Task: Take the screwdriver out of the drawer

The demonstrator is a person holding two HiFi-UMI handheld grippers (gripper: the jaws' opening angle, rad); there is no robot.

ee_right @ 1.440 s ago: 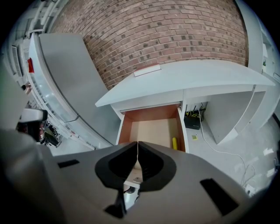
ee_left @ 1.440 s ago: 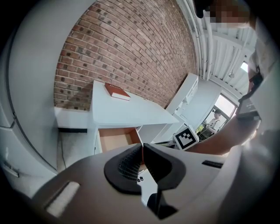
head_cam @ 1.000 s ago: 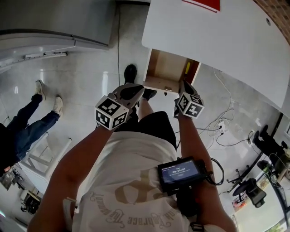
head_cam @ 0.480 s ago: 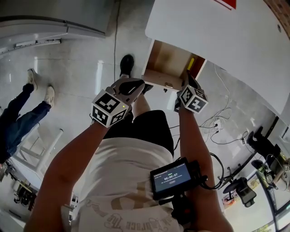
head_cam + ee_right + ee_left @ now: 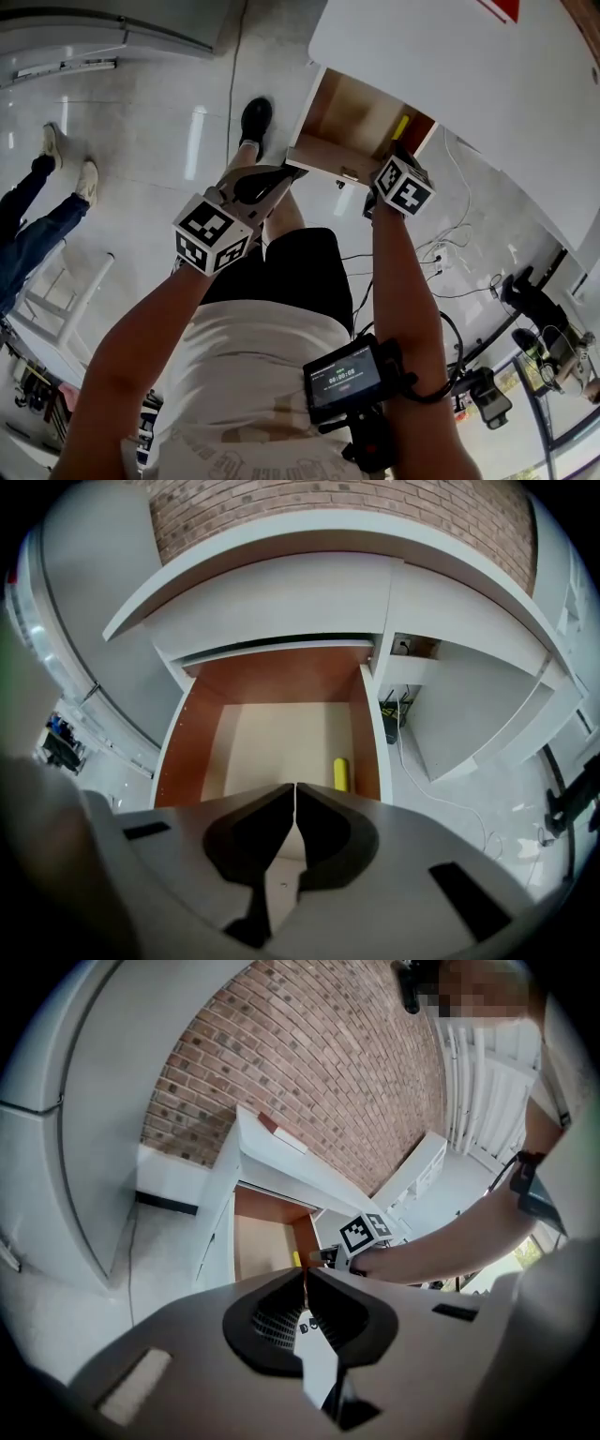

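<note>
**A:** Screwdriver (image 5: 340,773): its yellow handle lay inside the open drawer (image 5: 174,752), along the drawer's right-hand wall. It had not been lifted.

**B:** Step in hand?

**A:** Approach, by my reading. The drawer already stood pulled out. The right claw (image 5: 296,791) hung over the drawer's front edge, pointing down into it, just left of the handle.

**B:** Claw state?

**A:** Right claw: jaws pressed together, nothing between them, touching nothing. Left claw (image 5: 306,1275): jaws together too, empty, held outside the drawer off its front-left corner.

**B:** Next move?

**A:** My judgement: the right claw would have to part its jaws, shift toward the drawer's right wall and come down so they straddled the handle. That wall sat close, so the outer jaw had little room. The claw's own body hid the near end of the screwdriver.
</note>
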